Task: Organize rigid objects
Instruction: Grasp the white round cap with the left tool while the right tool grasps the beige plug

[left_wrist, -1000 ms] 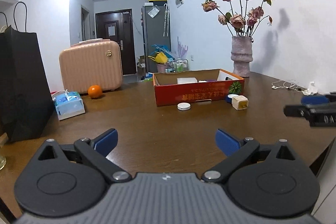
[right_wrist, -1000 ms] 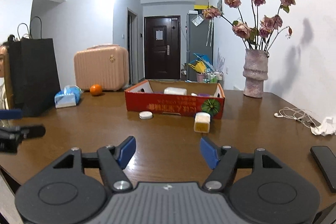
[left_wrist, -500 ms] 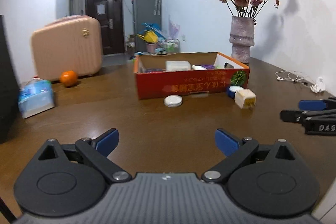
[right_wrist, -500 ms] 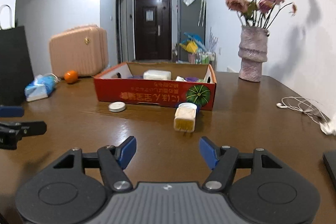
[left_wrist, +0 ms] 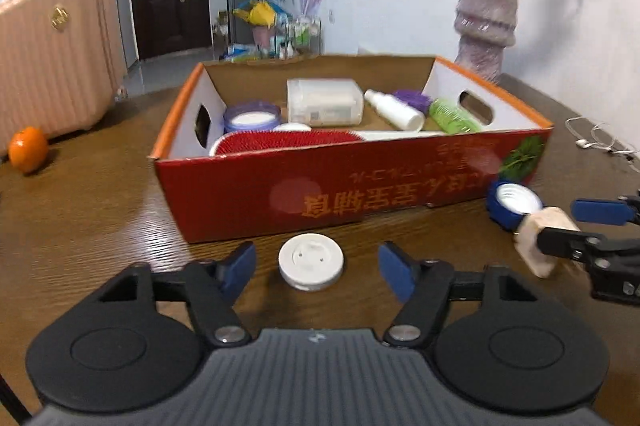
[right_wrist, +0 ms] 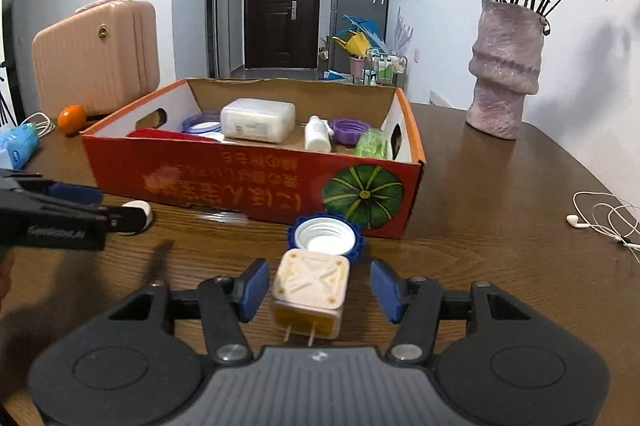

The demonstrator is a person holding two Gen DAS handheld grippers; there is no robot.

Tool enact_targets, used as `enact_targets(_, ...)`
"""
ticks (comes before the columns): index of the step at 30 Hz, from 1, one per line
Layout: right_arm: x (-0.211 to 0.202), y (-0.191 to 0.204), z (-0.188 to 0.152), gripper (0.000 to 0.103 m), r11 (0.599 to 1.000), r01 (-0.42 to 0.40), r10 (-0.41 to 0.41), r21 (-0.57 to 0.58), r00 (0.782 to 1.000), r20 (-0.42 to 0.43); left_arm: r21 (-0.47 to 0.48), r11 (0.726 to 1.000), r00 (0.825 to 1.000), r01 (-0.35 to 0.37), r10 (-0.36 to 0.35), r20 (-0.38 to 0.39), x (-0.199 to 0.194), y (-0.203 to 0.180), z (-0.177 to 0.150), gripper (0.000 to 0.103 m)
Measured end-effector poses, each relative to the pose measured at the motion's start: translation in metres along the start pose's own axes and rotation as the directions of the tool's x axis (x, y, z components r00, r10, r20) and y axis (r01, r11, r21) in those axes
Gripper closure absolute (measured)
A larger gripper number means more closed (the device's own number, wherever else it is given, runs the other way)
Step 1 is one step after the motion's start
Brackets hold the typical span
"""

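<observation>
Left gripper, lower centre, has just been closing around the white disc, pads clear; right gripper likewise brackets the plug, untouched.

Both wrist cameras sit low over the table, close, facing the red box; each glimpses the other's gripper.

We record a red cardboard box with orange rim, gold lettering and a green pumpkin print. White round lid; cream plug adapter with yellowed base; blue cap, white inside. Table dark brown woodgrain. Orange fruit; ribbed pink suitcase; mottled mauve vase.
</observation>
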State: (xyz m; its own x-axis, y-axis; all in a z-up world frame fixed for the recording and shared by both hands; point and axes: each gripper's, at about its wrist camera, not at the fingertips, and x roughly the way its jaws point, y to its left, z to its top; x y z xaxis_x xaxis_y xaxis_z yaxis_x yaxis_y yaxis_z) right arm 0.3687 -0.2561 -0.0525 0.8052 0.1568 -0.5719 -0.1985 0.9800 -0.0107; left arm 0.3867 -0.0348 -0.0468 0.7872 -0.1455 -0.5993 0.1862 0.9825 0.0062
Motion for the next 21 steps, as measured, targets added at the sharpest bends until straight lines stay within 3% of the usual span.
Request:
enact_targets(2, 0.004, -0.004, 0.0, 0.053, 1.0, -0.021, 0.022, 0.013, 1.0, -0.013, -0.002, 1.0, 1.0, 0.002, -0.002, -0.029, 0.017, 0.001, 0.006, 0.045)
enact_targets(5, 0.006, -0.005, 0.001, 0.064, 0.999, -0.037, 0.038, 0.016, 0.999, -0.017, 0.012, 1.0, 0.999, -0.001, 0.002, -0.039, 0.03, 0.0, 0.009, 0.063)
enact_targets(12, 0.002, -0.001, -0.002, 0.065, 1.0, -0.029, 0.029, 0.008, 0.999, -0.019, 0.069, 0.998, 0.999, 0.014, -0.011, -0.048, 0.034, -0.007, 0.006, 0.064)
enact_targets(15, -0.015, 0.003, -0.011, 0.066, 0.999, -0.05, 0.05, 0.006, 0.999, -0.02, 0.067, 0.998, 0.999, 0.014, -0.011, -0.037, 0.017, -0.008, 0.001, 0.064)
enact_targets(21, -0.067, 0.025, -0.037, 0.066, 0.993, -0.117, 0.117, 0.011, 0.993, -0.002, 0.013, 0.999, 0.998, 0.047, -0.047, 0.042, -0.059, -0.008, -0.026, 0.064)
